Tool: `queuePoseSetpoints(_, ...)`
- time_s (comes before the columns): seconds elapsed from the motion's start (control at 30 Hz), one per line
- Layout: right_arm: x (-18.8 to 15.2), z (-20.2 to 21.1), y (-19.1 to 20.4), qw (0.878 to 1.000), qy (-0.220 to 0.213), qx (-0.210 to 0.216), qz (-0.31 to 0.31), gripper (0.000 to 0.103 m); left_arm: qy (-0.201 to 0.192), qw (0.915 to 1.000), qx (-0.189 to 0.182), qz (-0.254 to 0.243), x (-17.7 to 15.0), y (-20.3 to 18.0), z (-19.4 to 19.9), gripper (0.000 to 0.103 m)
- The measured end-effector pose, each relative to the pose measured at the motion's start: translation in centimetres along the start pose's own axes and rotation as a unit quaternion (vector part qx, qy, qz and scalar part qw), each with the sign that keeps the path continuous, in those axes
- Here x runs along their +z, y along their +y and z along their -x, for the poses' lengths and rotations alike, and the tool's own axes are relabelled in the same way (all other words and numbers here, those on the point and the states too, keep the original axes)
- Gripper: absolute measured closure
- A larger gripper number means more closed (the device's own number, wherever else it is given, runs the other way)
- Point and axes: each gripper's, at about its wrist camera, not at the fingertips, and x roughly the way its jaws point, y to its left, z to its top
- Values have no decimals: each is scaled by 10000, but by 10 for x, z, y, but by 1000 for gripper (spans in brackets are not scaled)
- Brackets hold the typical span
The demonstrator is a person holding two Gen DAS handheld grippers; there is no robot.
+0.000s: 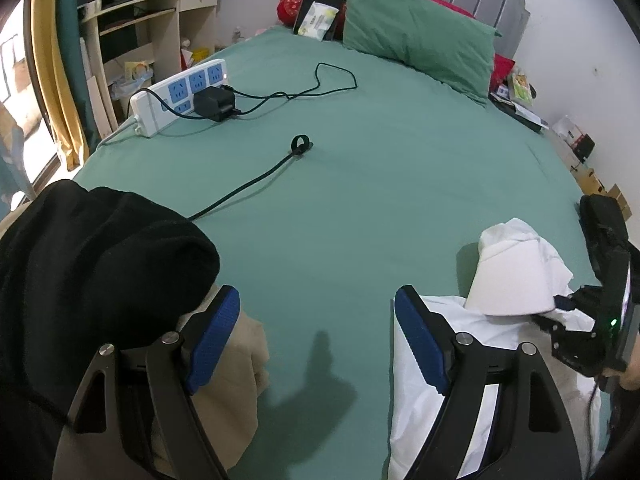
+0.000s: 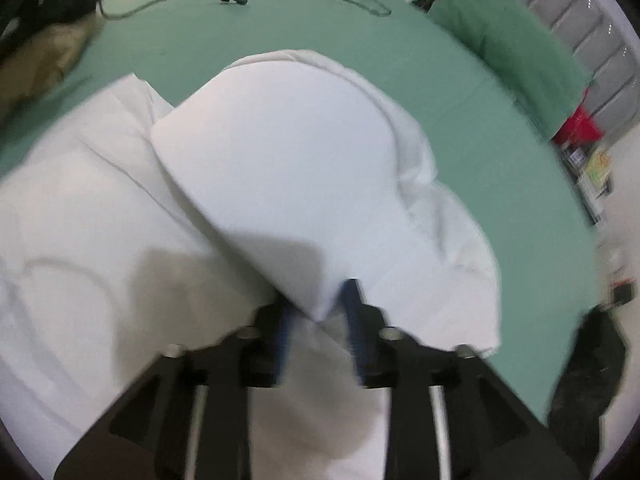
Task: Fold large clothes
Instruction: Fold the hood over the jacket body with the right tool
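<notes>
White cotton fills the right wrist view: the white garment [image 2: 120, 216] lies bunched at the near right side of the green bed sheet [image 1: 360, 184], and the right gripper [image 2: 318, 320] has its jaws drawn close on a stiff-looking flap of it [image 2: 280, 184], lifted clear of the cloth below, though the blur makes it hard to say how firmly it is pinched. The left gripper [image 1: 316, 336] hangs over bare sheet with its jaws wide apart, gripping nothing, with a black garment [image 1: 88, 264] piled on a beige one [image 1: 236, 384] just to its left. This looks like the opening of a fold, one corner raised and the other free. Next, I reckon the left gripper needs to take a matching edge of the white garment so both can spread it flat, keeping clear of the black cable [image 1: 248, 188] and power strip [image 1: 180, 96] further up the bed.
</notes>
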Motion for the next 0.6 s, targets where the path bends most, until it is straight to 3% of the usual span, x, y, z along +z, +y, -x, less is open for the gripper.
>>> queuePoseSetpoints(0.1,3,16,-15,9996,-89,246,-135,40,34,10000,-5,3,0,-1,-3,20)
queuePoseSetpoints(0.27,12,60,-44,9974,-354,612,-134,39,71,9999,50,-54,-1,2,-8,20)
queuePoseSetpoints(0.4,32,90,-80,9930,-802,754,-431,38,69,9999,143,-3,0,10,-12,20)
queuePoseSetpoints(0.5,57,95,-114,9890,-1136,532,-783,32,81,9998,159,43,2,13,-15,20)
queuePoseSetpoints(0.6,85,79,-134,9875,-1159,207,-1045,32,93,9997,224,-30,1,12,-18,20)
